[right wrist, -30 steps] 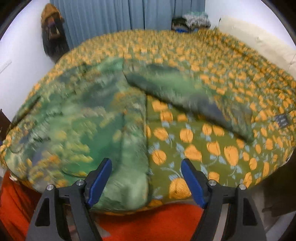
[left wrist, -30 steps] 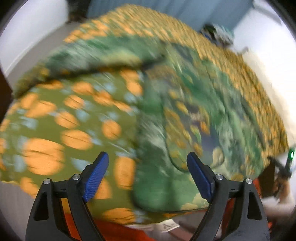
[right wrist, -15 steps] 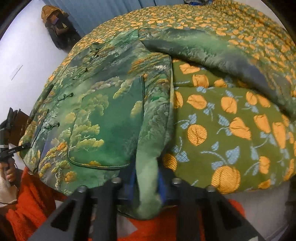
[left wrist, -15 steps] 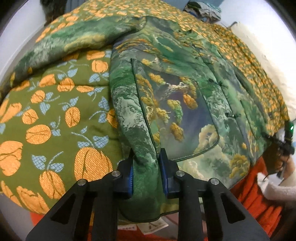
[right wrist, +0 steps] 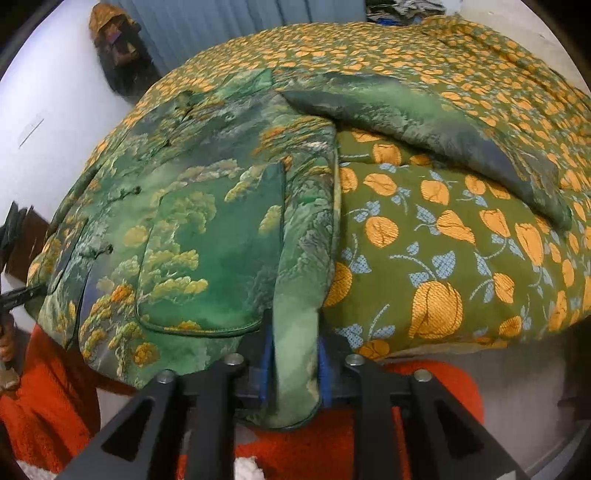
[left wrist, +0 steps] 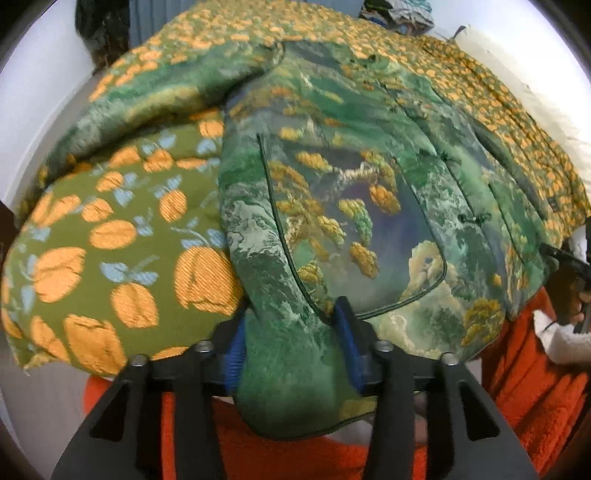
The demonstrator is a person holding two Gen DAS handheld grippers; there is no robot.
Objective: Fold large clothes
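Note:
A large green brocade jacket with a landscape print lies front up on a bed, sleeves spread; it also shows in the right wrist view. My left gripper is shut on the jacket's bottom hem corner at one side seam. My right gripper is shut on the hem corner at the other side seam. One sleeve lies out to the left in the left wrist view; the other sleeve lies out to the right in the right wrist view. Frog buttons run down the front.
The bed is covered by an olive quilt with orange fruit print, seen also in the right wrist view. Orange fleece hangs below the bed edge. Blue curtains and a dark bag are behind. A clothes pile lies far back.
Both grippers went from open above the hem to shut on the jacket's bottom corners. Since half a second ago they have pulled the hem slightly towards the bed edge.

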